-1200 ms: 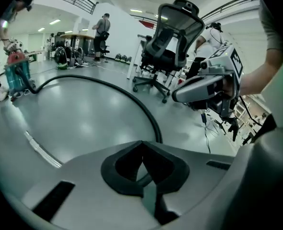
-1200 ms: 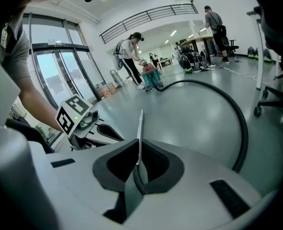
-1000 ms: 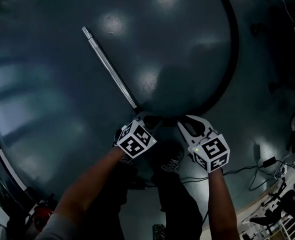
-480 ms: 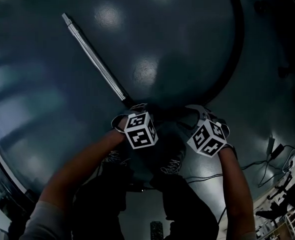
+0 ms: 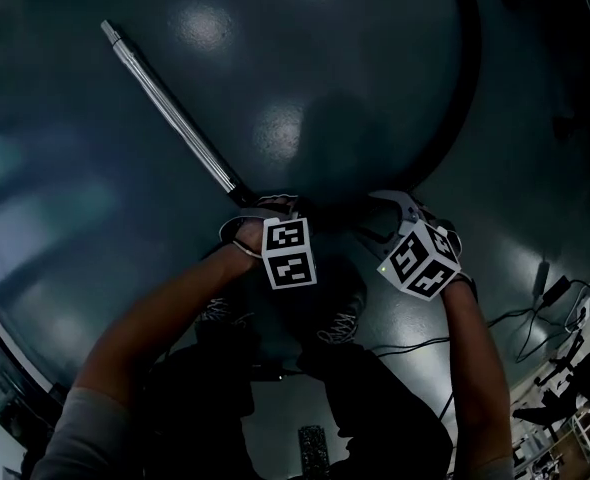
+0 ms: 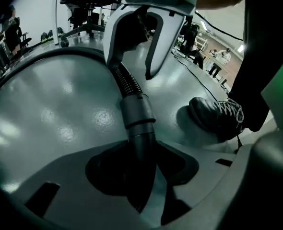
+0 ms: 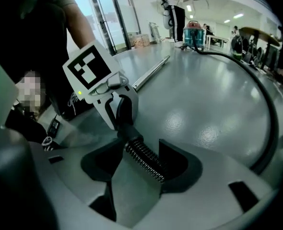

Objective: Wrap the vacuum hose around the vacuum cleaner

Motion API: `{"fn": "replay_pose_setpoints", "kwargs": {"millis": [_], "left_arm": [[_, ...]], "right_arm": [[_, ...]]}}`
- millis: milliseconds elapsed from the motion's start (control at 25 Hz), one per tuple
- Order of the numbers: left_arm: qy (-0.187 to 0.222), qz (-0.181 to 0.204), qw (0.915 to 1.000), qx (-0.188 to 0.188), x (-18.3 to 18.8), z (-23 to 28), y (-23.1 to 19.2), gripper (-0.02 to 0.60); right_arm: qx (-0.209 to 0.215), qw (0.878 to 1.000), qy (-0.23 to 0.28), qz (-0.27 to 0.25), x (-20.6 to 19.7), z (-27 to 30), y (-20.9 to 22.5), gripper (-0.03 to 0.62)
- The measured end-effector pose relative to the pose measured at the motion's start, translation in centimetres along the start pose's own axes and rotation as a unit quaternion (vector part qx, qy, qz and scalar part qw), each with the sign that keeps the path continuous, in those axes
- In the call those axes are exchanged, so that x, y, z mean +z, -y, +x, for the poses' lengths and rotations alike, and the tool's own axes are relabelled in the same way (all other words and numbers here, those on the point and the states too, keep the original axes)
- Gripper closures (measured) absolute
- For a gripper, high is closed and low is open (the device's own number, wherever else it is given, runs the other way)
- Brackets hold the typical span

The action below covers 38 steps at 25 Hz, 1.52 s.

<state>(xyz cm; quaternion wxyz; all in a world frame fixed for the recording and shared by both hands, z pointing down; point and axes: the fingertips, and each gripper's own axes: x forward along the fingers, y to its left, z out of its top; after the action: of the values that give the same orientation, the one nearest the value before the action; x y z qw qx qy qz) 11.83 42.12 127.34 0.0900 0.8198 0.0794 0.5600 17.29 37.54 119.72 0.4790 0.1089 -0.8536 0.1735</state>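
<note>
A black ribbed vacuum hose (image 5: 462, 98) sweeps in an arc over the floor and ends at a smooth cuff (image 6: 137, 115) joined to a metal wand (image 5: 170, 108). My left gripper (image 5: 265, 206) straddles the cuff. Its jaws have just been opening; the cuff lies between them with floor showing beside it. My right gripper (image 5: 385, 208) straddles the ribbed part (image 7: 144, 159) close by. Its jaws have also just been opening, and the hose rests toward one pad, not pinched. The vacuum cleaner (image 7: 194, 32) stands far off at the hose's other end.
The person's shoes (image 5: 340, 323) stand just behind the grippers. Thin cables (image 5: 415, 348) trail over the floor at the right, toward stands and gear (image 5: 575, 388) in the lower right corner. A person (image 7: 176, 4) stands behind the vacuum cleaner.
Both hands have come down to the floor and rolled, so the marker cubes face differently. The jaws, shut a second ago, now stand apart around the hose.
</note>
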Motion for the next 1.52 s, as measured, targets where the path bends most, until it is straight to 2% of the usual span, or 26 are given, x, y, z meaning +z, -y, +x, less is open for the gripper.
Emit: {"fn": "replay_pose_setpoints", "kwargs": {"millis": [200,320,520,640,760,800,840,920,1000,1200,1280,1320,1360,1400,1440,1520], "left_arm": [[-0.017,0.000,0.9996,-0.021,0.7,-1.9,-0.1,0.407],[-0.020,-0.007,0.9990,-0.038,1.2,-3.7,-0.3,0.407],[-0.012,-0.021,0.9975,-0.067,4.9,-9.4,0.8,0.407],[0.005,-0.022,0.9973,-0.070,7.6,-14.6,1.5,0.407],[0.017,-0.020,0.9974,-0.067,10.2,-19.9,2.1,0.408],[0.020,-0.021,0.9974,-0.066,10.9,-21.6,2.2,0.408],[0.023,-0.022,0.9974,-0.064,11.5,-23.4,2.3,0.410],[0.027,-0.025,0.9976,-0.058,12.6,-27.0,2.1,0.414],[0.030,-0.027,0.9978,-0.053,13.6,-30.6,1.9,0.417],[0.032,-0.022,0.9979,-0.052,16.0,-38.3,1.5,0.422],[0.039,-0.027,0.9975,-0.053,16.9,-41.1,1.7,0.422],[0.044,-0.029,0.9972,-0.054,17.4,-42.5,1.8,0.422],[0.049,-0.030,0.9968,-0.054,17.8,-43.8,2.1,0.422],[0.054,-0.030,0.9966,-0.055,18.2,-45.1,2.3,0.422],[0.059,-0.029,0.9963,-0.055,18.5,-46.5,2.5,0.422],[0.070,-0.028,0.9958,-0.053,19.0,-49.1,3.2,0.422]], "right_arm": [[0.018,0.999,0.022,0.030,1.6,-3.3,-2.0,0.377],[0.014,0.994,0.059,0.096,2.6,-5.1,-2.4,0.377],[-0.003,0.977,0.101,0.187,3.6,-10.7,-3.5,0.378],[-0.011,0.958,0.145,0.249,5.9,-14.9,-4.9,0.376],[-0.030,0.927,0.183,0.326,8.0,-19.0,-5.6,0.376],[-0.038,0.916,0.190,0.350,8.6,-20.3,-5.7,0.316],[-0.045,0.907,0.196,0.371,9.2,-21.5,-5.8,0.296],[-0.048,0.881,0.220,0.415,11.1,-24.0,-5.7,0.275],[-0.042,0.840,0.262,0.472,13.2,-26.8,-5.1,0.273],[-0.003,0.694,0.362,0.622,17.8,-30.9,-2.5,0.243],[0.019,0.642,0.391,0.659,19.8,-32.0,-2.0,0.222],[0.026,0.620,0.407,0.670,20.9,-32.6,-1.6,0.221],[0.030,0.603,0.422,0.676,22.0,-33.4,-1.1,0.221],[0.031,0.592,0.437,0.676,23.3,-34.3,-0.6,0.221],[0.029,0.587,0.450,0.672,24.6,-35.3,0.0,0.221],[0.023,0.591,0.470,0.655,27.4,-37.6,0.8,0.223]]}}
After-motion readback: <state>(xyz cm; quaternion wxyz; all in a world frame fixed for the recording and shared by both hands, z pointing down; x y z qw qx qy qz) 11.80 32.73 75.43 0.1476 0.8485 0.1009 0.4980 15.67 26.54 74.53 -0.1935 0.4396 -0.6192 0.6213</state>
